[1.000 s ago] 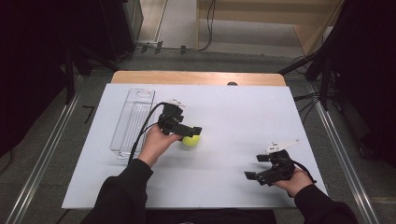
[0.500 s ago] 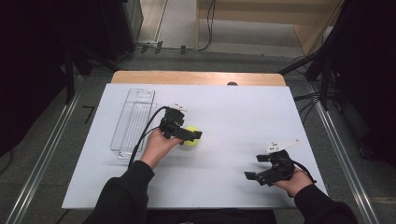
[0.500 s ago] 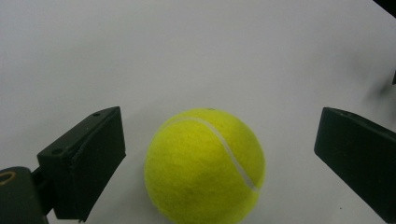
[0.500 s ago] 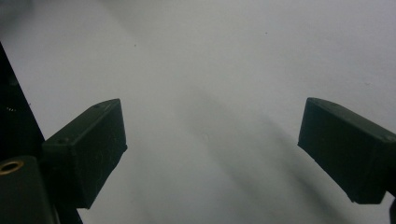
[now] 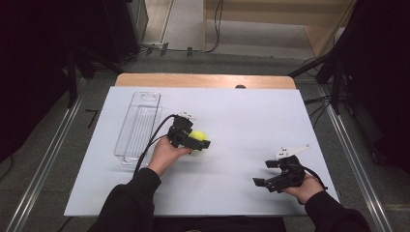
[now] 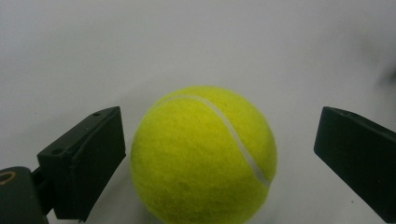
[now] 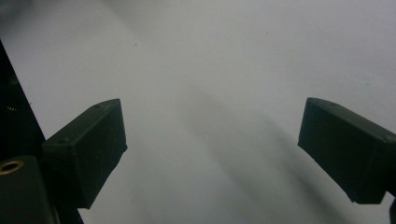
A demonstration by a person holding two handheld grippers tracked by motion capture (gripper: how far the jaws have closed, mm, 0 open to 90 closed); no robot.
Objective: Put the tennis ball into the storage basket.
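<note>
Left gripper (image 5: pixel 192 139) over the tennis ball (image 6: pixel 203 154), jaws wide, ball between them and nearer 1 jaw, resting on the table (image 5: pixel 241 121) right of the clear tray (image 5: pixel 138 125). Right gripper (image 5: pixel 278 176) idle, jaws wide, holding nothing. Risk: off-centre closing pushes the ball; it may roll out sideways.

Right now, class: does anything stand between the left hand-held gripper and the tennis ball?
Nothing visible does. The tennis ball sits on the white table between the open jaws of the left hand-held gripper, with bare gaps either side.
</note>
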